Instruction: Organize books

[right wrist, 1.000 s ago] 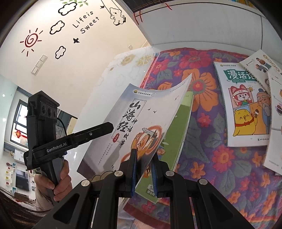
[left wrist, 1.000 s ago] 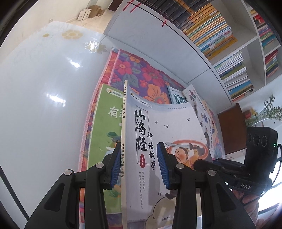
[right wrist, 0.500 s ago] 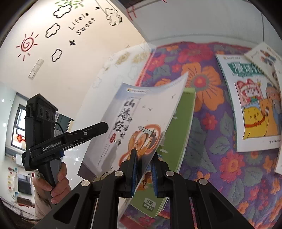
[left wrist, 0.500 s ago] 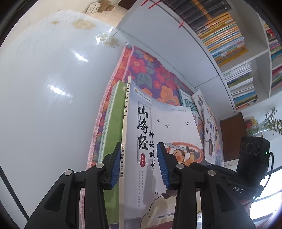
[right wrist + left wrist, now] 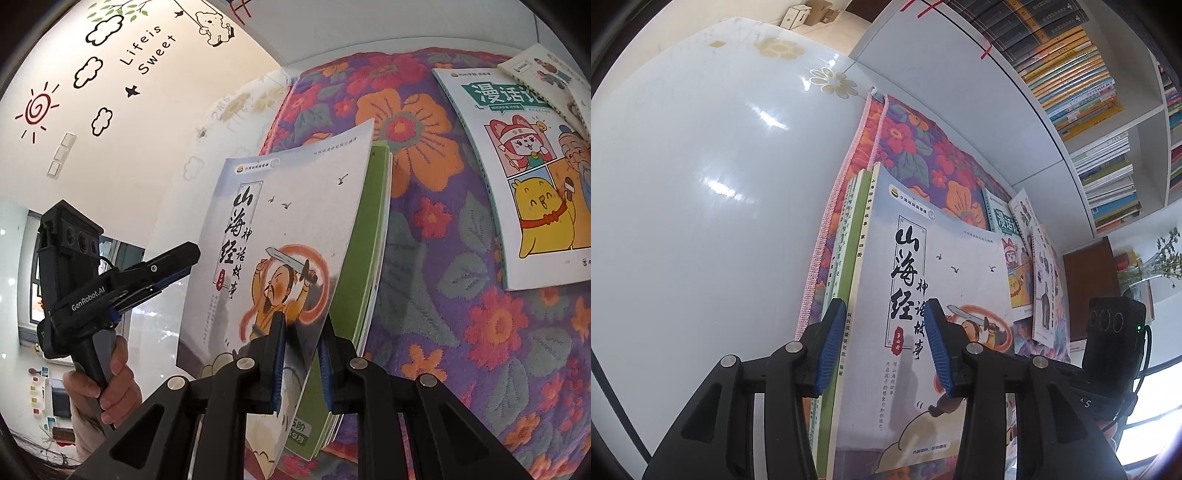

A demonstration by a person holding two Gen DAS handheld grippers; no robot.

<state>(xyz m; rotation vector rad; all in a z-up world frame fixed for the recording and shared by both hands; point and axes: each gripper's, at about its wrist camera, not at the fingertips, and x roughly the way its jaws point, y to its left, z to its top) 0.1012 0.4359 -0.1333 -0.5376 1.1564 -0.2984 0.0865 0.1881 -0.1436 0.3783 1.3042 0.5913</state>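
A grey-white storybook (image 5: 960,266) with black brush lettering lies tilted over a green book (image 5: 846,280) on the flowered mat (image 5: 923,147). My left gripper (image 5: 882,343) straddles its spine. Its jaws are opening, and the blue pads stand clear on either side of the spine. My right gripper (image 5: 301,358) pinches the storybook (image 5: 295,206) at its near right edge and keeps that edge raised over the green book (image 5: 365,266). Its jaws are starting to open with the edge still between the pads. The left gripper (image 5: 188,258) shows at the book's left edge.
A comic book (image 5: 517,166) and other thin books lie to the right on the mat (image 5: 424,295). The glossy white table (image 5: 701,221) stretches to the left. A white bookshelf (image 5: 1089,74) full of books stands behind. A hand (image 5: 118,387) holds the left gripper's handle.
Both grippers have sunk with the storybook. It now covers most of the green book, leaving only a narrow green strip in the left wrist view. The left jaws stand slightly wider.
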